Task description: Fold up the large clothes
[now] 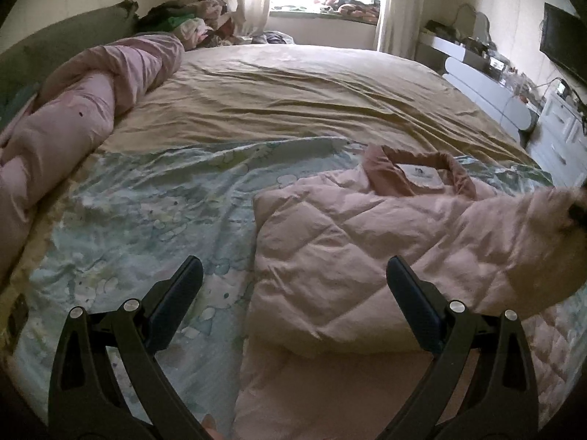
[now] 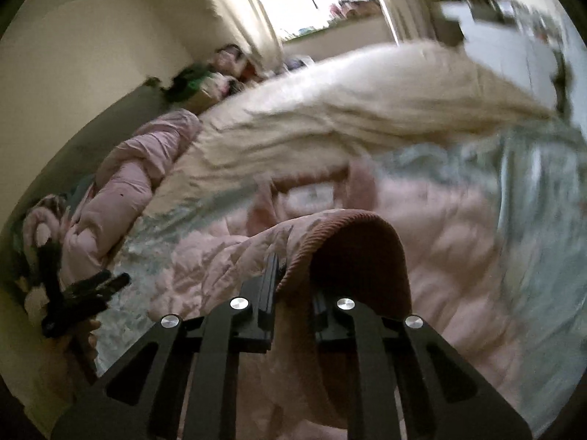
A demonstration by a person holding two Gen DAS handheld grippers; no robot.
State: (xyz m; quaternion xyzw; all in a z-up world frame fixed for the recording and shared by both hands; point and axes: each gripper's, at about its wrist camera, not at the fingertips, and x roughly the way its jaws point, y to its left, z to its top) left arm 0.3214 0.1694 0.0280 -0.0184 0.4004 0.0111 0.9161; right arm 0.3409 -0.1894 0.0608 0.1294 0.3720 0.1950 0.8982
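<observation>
A pale pink quilted jacket (image 1: 345,242) lies partly folded on the bed, with its collar and white label (image 1: 422,176) at the far side. My left gripper (image 1: 293,275) is open and empty, hovering over the jacket's left edge. My right gripper (image 2: 293,267) is shut on the jacket's ribbed pink sleeve cuff (image 2: 348,234) and holds it lifted above the jacket body (image 2: 440,220). The lifted sleeve (image 1: 532,227) shows at the right of the left wrist view. The left gripper (image 2: 84,293) appears at the far left of the right wrist view.
The bed carries a light blue patterned sheet (image 1: 154,198) and a tan cover (image 1: 293,99). A rolled pink duvet (image 1: 91,110) lies along the left side. Piled clothes (image 1: 194,22) sit near the window. A white dresser (image 1: 513,91) stands at the right.
</observation>
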